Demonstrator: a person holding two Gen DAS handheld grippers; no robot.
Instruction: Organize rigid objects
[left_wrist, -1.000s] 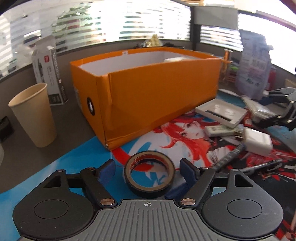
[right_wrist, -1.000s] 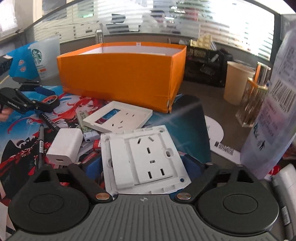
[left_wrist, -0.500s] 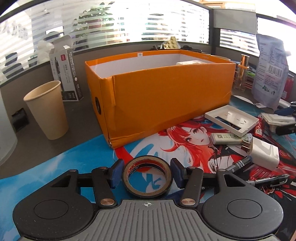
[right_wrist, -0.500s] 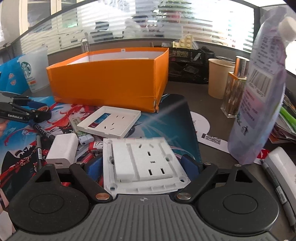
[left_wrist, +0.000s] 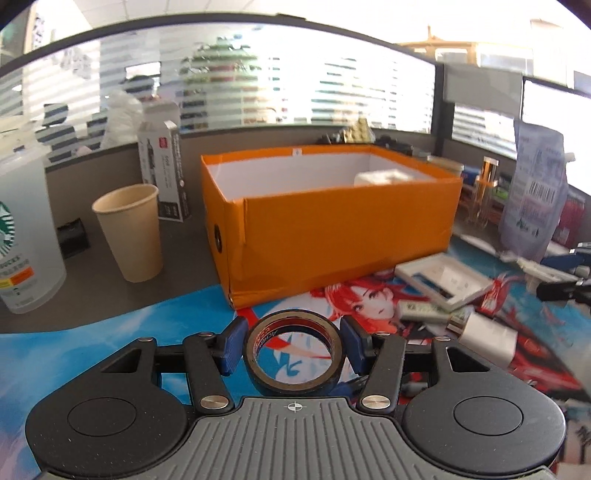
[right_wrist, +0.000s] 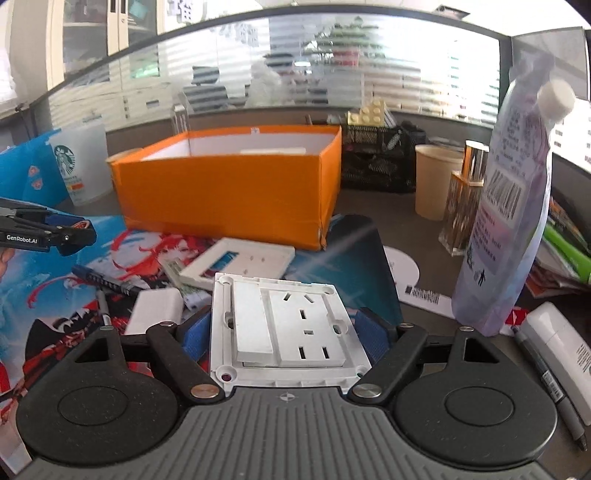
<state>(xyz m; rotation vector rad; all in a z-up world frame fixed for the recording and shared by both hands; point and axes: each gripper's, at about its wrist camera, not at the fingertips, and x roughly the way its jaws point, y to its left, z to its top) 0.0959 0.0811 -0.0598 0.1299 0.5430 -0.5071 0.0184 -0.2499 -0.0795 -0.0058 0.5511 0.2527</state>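
Cluttered anime desk mat (left_wrist: 92, 332); your left gripper (left_wrist: 293, 345) clamps the tape roll (left_wrist: 295, 356), your right gripper (right_wrist: 284, 328) the wall socket (right_wrist: 288, 325); orange box (left_wrist: 332, 221) holds one white item; frame (right_wrist: 240, 264), charger (right_wrist: 155, 310), pens remain.

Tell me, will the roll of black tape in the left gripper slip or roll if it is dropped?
The roll of black tape looks rigid, so the left gripper probably pinches it firmly. It seems light. Landing on edge, its round rim would likely roll.
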